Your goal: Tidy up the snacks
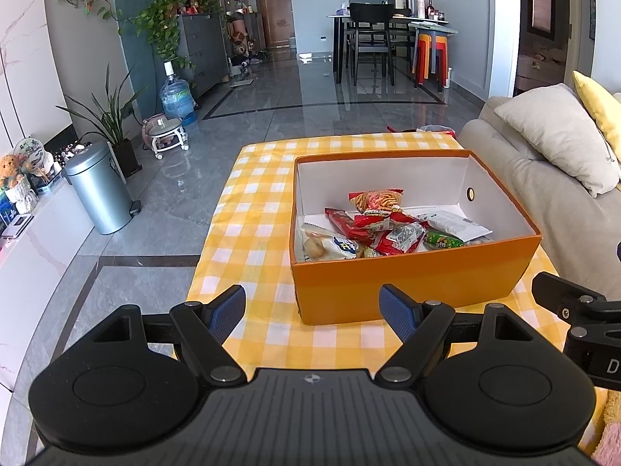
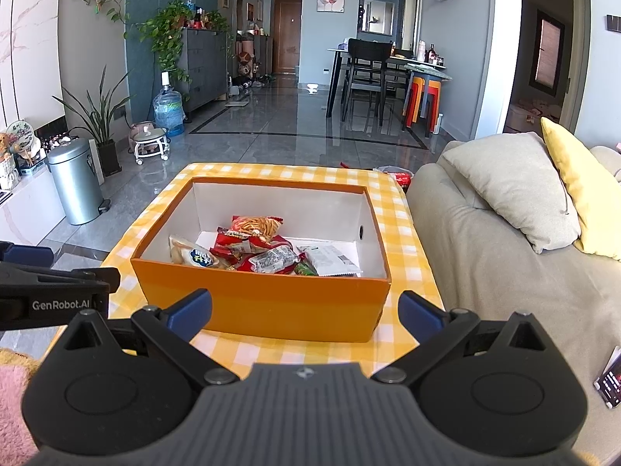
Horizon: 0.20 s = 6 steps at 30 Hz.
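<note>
An orange box (image 1: 407,279) with a white inside stands on a yellow checked tablecloth (image 1: 252,209). Several snack packets (image 1: 388,229) lie in it: red ones, a white one, a green one and a bag of orange sticks. My left gripper (image 1: 312,312) is open and empty, just in front of the box's near left corner. In the right wrist view the same box (image 2: 271,306) holds the snack packets (image 2: 264,252). My right gripper (image 2: 304,310) is open and empty, held before the box's near wall.
A beige sofa (image 2: 504,272) with grey and yellow cushions runs along the right of the table. A red packet (image 2: 401,176) lies at the table's far right corner. A metal bin (image 1: 99,186) stands on the floor at left. A phone (image 2: 611,384) lies on the sofa.
</note>
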Tool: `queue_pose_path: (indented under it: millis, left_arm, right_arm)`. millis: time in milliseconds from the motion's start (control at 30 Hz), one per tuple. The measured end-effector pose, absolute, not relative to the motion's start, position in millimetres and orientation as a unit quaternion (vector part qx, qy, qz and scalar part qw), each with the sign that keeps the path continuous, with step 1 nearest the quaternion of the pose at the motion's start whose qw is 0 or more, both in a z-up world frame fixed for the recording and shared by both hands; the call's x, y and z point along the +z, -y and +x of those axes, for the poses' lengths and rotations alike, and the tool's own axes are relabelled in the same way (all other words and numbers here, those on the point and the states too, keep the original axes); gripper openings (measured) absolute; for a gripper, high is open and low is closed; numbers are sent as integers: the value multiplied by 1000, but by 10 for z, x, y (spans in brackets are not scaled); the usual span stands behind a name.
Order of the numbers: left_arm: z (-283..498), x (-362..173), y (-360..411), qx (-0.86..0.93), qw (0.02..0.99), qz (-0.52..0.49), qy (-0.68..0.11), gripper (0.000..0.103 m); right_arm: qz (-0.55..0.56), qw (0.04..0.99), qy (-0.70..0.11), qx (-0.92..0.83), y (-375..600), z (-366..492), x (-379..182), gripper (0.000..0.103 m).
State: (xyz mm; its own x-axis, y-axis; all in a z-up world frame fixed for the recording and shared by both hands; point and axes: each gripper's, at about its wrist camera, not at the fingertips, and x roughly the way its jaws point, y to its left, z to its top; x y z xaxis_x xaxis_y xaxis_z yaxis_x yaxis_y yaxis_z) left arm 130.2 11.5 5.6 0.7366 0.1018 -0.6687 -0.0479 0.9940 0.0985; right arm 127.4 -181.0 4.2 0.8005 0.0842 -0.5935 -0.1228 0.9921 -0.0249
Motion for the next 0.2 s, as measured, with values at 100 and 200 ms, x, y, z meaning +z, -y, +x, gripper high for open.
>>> queue_pose_path:
  millis: [100, 200]
  left_arm:
    - [1295, 67, -110, 40, 931, 35, -360, 92]
    - [1294, 91, -111, 41, 932, 32, -359, 92]
  right_arm:
    - [-31, 948, -313, 56, 1802, 1260, 32, 99]
    - [-30, 947, -316, 57, 1810, 1266, 23, 99]
